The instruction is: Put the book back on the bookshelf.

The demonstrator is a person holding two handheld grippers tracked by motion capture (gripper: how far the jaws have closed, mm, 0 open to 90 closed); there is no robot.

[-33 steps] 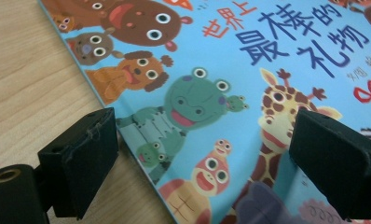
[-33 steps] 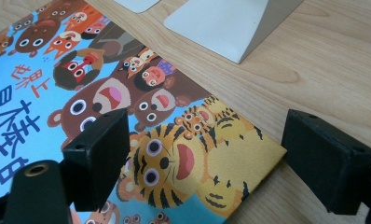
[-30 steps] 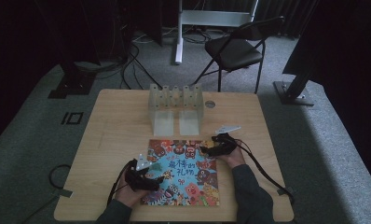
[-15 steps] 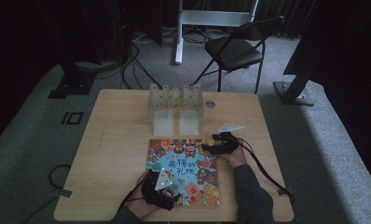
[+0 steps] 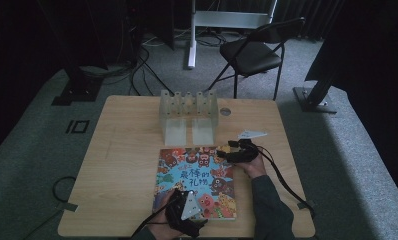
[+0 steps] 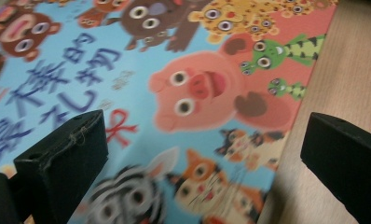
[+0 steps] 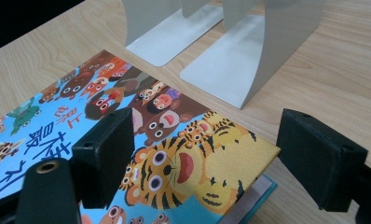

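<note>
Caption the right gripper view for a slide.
Open right claw poised over the picture book's tiger corner, metal bookends standing beyond on the table.

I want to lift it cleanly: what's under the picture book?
The picture book lies flat on the wooden table. At its far right corner, a blue-edged layer peeks from under the lifted cover; anything beneath the rest is hidden.

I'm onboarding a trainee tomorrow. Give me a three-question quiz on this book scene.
1. True or false: the picture book lies flat on the table.
2. The left gripper is: A) clamped on the book, B) open above the book's near part, C) at the bookends.
3. Which corner of the book does the right gripper hover at?

Key: 1. True. 2. B. 3. The far right corner in the high view, jaws open.
</note>
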